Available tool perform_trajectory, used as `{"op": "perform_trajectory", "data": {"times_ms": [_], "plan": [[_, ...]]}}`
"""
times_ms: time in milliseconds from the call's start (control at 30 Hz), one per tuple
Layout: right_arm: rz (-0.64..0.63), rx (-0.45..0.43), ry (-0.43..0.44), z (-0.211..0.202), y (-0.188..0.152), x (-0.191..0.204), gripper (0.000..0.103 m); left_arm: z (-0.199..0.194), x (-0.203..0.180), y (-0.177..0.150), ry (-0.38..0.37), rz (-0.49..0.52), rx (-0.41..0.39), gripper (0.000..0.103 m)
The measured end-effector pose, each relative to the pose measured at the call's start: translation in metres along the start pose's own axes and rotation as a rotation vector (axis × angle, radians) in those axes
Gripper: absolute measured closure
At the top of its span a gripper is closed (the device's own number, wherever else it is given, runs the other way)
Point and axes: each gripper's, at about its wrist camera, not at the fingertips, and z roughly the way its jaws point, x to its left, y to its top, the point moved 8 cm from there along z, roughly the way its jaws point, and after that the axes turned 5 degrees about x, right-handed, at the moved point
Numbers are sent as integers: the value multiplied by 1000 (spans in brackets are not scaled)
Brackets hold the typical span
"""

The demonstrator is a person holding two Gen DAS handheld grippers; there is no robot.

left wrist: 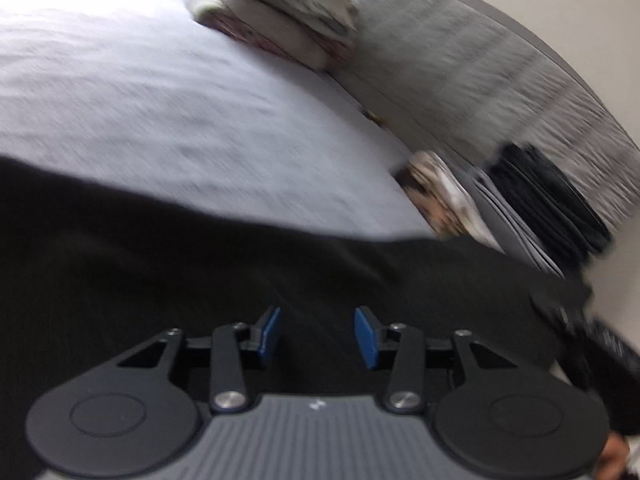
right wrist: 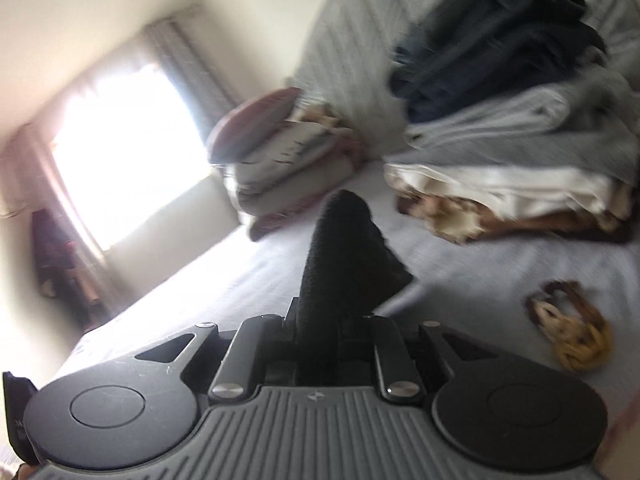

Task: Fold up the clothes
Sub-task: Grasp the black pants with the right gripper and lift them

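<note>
A black garment is clamped in the right hand-held gripper, bunched fabric rising ahead of it. The left hand-held gripper is held open and empty directly over the same cloth, spread across the bed.

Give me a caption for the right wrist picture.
Right hand-held gripper pinching black garment above the bed.

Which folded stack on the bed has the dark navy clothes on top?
The taller stack on the right in the right wrist view: navy over grey and cream layers. The other stack, nearer the window, is pale patterned fabric with maroon.
</note>
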Motion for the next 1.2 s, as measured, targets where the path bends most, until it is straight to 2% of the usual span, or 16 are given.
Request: {"op": "perform_trajectory", "data": {"times_ms": [67, 233, 400, 467, 567, 767, 1000, 1200], "plan": [[-18, -2, 29, 0, 1, 12, 87, -4, -8, -14, -2, 48, 25, 60], [-93, 7, 100, -1, 3, 46, 87, -30, -7, -24, -16, 41, 20, 57], [-254, 18, 183, -2, 0, 89, 87, -71, 22, -20, -66, -105, -85, 46], [-322, 31, 216, -2, -7, 108, 87, -85, 36, -17, -93, -170, -126, 35], [-429, 61, 267, 1, -22, 135, 87, -100, 54, -16, -114, -234, -169, 28], [-624, 142, 365, 8, -59, 177, 87, -110, 75, -18, -175, -320, -196, 18], [-847, 278, 442, 14, -114, 199, 87, -109, 91, -25, -263, -438, -228, 16], [-1058, 387, 483, 9, -147, 204, 87, -104, 100, -29, -258, -463, -226, 15]]}}
